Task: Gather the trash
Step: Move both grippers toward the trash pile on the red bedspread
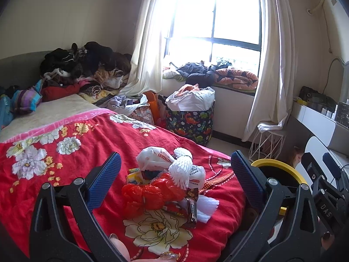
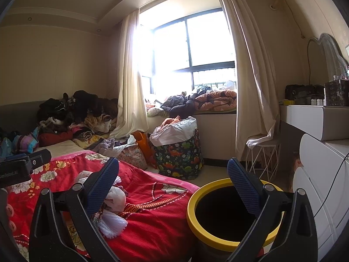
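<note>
Hovering left gripper (image 1: 174, 176) spread wide, empty, above trash pile (image 1: 168, 179) of bags, foam nets and wrappers on red floral quilt (image 1: 65, 152) | right wrist: right gripper (image 2: 174, 185) released, empty, over yellow-rimmed bin (image 2: 218, 238) beside bed; trash lower left.

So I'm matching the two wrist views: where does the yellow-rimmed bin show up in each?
Left wrist: yellow-rimmed bin at right, only an arc of rim behind the right finger.
Right wrist: bottom centre-right, whole open mouth between the fingers, beside the bed.
Shared landmark: dinosaur-print basket under the window.
</note>
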`<state>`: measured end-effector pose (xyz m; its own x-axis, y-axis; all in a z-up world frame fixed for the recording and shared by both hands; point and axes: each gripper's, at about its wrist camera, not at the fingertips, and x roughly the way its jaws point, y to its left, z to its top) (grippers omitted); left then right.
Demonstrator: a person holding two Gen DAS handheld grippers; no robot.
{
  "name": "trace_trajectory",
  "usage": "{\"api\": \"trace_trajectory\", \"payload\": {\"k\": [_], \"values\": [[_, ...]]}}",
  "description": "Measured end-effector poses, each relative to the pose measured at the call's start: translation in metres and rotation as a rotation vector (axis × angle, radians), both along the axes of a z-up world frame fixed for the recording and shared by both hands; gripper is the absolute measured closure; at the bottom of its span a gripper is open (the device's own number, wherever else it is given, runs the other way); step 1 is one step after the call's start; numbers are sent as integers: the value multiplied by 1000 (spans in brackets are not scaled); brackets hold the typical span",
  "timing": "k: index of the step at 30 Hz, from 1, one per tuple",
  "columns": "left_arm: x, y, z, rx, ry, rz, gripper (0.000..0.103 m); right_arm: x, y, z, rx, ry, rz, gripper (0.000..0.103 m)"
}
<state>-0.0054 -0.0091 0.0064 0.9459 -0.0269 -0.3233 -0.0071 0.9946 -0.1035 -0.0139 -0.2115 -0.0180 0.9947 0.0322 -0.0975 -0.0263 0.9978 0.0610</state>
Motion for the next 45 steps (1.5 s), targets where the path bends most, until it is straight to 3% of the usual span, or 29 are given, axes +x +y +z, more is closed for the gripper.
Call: {"api": "trace_trajectory", "payload": {"k": [26, 45], "values": [[-1, -1, -6, -5, 9, -5, 11, 5, -10, -7, 2, 19, -4, 6], [10, 58, -7, -73, 30, 120, 11, 32, 39, -3, -41, 108, 230, 6]]}}
